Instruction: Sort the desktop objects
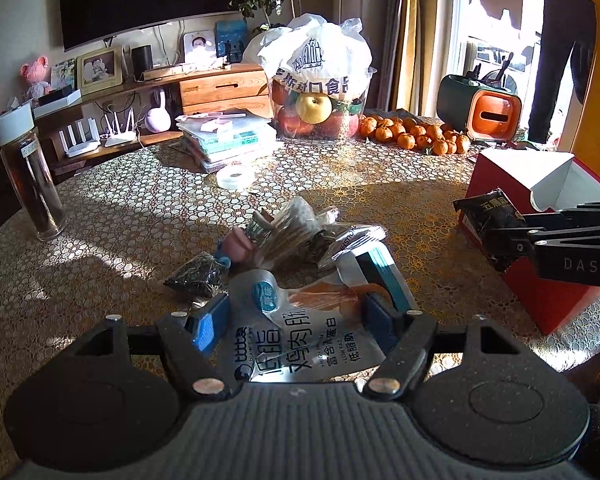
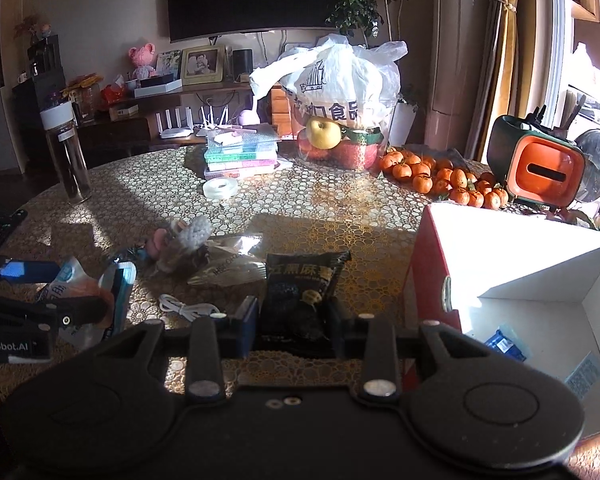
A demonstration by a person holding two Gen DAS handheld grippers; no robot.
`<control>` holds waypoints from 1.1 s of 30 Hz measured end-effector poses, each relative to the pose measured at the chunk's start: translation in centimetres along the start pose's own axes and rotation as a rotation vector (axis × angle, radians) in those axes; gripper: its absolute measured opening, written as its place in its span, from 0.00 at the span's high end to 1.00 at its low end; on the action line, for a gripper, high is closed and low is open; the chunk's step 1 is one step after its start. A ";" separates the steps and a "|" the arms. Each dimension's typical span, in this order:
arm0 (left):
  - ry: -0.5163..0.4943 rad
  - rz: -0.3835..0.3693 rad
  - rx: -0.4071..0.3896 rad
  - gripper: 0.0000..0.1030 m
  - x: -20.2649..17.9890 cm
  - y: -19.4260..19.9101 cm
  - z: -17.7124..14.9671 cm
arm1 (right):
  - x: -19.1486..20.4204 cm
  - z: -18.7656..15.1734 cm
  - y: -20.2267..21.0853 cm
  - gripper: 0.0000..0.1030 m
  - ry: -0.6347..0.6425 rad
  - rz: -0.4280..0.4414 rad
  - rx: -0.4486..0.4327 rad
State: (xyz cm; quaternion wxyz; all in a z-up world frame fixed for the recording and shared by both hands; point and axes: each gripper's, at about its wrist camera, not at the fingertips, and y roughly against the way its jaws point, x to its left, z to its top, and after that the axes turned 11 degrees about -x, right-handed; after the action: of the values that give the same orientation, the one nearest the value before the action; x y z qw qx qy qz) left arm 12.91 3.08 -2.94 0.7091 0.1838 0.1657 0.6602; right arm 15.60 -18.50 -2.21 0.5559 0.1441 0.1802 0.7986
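Observation:
My left gripper (image 1: pixel 296 320) is shut on a white chicken breast packet (image 1: pixel 300 344), held just above the table near a pile of snack packets (image 1: pixel 296 232). It also shows in the right wrist view (image 2: pixel 80 292). My right gripper (image 2: pixel 294 320) is shut on a black snack packet (image 2: pixel 300 284), held above the table just left of the red box (image 2: pixel 432 256). The black packet (image 1: pixel 486 216) shows in the left wrist view in front of the red box (image 1: pixel 540 300). The box is open, with a blue packet (image 2: pixel 504 344) inside.
A white cable (image 2: pixel 184 308) lies on the table. A tape roll (image 1: pixel 236 178), stacked cases (image 1: pixel 230 136), a fruit container under a plastic bag (image 1: pixel 320 92), tangerines (image 1: pixel 416 134), an orange-green holder (image 1: pixel 480 108) and a tall jar (image 1: pixel 28 172) stand farther back.

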 end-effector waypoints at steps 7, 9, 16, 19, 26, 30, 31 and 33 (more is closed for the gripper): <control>-0.020 -0.028 -0.005 0.30 -2.3 1.6 1.4 | -0.9 0.3 3.1 0.66 -0.005 0.007 -0.008; -0.024 -0.037 -0.008 0.30 -3.0 2.0 1.8 | -1.2 0.4 4.0 0.66 -0.008 0.005 -0.010; -0.063 -0.090 -0.015 0.30 -6.3 3.2 3.1 | -3.3 1.0 6.9 0.66 -0.042 -0.005 -0.009; -0.074 -0.117 -0.016 0.30 -7.7 3.5 3.6 | -4.1 1.2 7.9 0.66 -0.044 -0.013 -0.014; -0.098 -0.179 -0.029 0.30 -10.9 3.4 5.1 | -6.3 1.1 9.4 0.66 -0.047 -0.053 -0.023; -0.116 -0.208 -0.035 0.30 -12.8 2.8 6.2 | -7.9 1.0 10.1 0.66 -0.053 -0.074 -0.017; -0.120 -0.213 -0.037 0.30 -13.2 2.6 6.3 | -8.3 0.9 10.2 0.66 -0.056 -0.079 -0.015; -0.131 -0.229 -0.040 0.30 -14.3 2.1 6.9 | -9.2 0.9 10.4 0.66 -0.062 -0.087 -0.009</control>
State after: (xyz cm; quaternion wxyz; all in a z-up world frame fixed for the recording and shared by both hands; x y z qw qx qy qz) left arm 13.35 -11.33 3.98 0.7928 0.1924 0.1258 0.5645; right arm 10.46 -30.27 3.00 0.5961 0.1583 0.1656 0.7695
